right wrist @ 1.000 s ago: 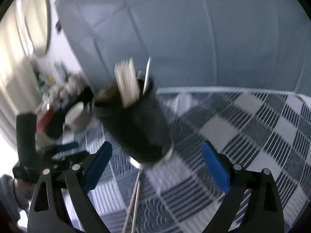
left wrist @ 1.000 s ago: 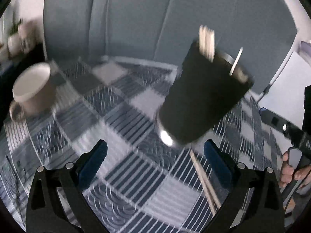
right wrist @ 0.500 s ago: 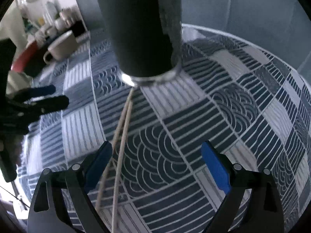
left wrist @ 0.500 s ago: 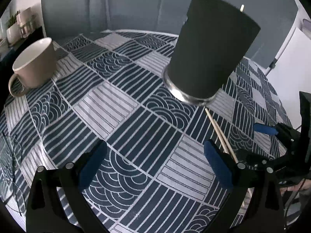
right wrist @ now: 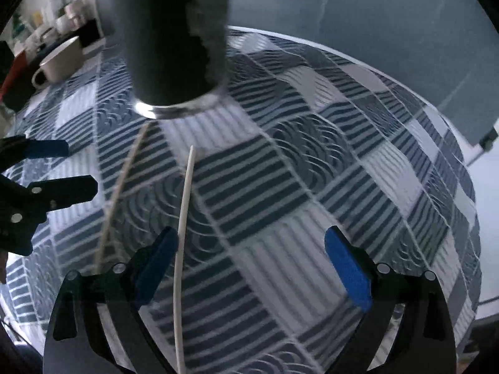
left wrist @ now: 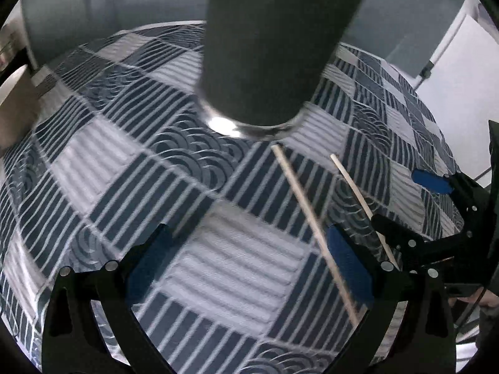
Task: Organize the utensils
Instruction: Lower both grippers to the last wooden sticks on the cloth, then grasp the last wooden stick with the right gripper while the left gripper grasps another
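Both tools, left tool and right tool, are gaping wide, holding nothing; you are reaching for the two thin wooden chopsticks under the tall black cup, so pinch one stick mid-length, lower middle.

Ahead of the jaws, the utensil holder wears a matt black, felt-like sleeve with a fuzzy torn seam, above a glossy metal base rim. The two chopsticks beside the jaws look like pale, smooth, unvarnished wood. The tablecloth is matt woven cloth. The mug far left has a smooth glazed ceramic look. Pads are matt blue.
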`<action>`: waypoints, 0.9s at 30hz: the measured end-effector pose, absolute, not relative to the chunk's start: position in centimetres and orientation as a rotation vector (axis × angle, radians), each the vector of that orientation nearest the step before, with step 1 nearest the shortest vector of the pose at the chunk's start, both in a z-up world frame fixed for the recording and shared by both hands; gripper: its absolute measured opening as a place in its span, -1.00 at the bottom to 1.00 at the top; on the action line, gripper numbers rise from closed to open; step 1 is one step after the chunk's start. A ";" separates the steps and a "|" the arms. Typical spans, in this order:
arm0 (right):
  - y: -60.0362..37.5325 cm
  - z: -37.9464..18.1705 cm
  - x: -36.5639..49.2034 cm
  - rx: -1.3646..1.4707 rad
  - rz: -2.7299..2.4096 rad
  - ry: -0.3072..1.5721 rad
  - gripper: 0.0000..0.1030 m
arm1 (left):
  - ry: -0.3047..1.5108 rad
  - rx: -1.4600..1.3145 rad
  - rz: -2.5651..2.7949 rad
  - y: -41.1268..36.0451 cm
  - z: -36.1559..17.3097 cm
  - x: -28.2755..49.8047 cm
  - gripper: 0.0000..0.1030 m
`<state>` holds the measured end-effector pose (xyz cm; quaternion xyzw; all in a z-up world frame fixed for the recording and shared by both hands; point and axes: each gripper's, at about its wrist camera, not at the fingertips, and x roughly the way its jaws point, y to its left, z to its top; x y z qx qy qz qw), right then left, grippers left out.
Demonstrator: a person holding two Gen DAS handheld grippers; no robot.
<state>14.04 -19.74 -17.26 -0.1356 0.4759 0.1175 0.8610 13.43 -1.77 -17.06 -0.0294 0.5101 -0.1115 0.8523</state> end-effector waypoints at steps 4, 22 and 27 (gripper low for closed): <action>-22.2 -17.3 14.6 -0.254 0.202 1.047 0.76 | 1.078 0.007 -0.192 -3.7 -17.3 14.7 0.88; -26.2 -15.6 15.8 -0.111 0.172 1.174 -0.91 | 1.099 0.114 -0.122 -1.0 -16.4 13.1 -0.58; -27.9 -15.7 16.2 -0.006 0.178 1.231 -0.92 | 1.129 0.031 -0.097 2.6 -16.2 12.1 -0.91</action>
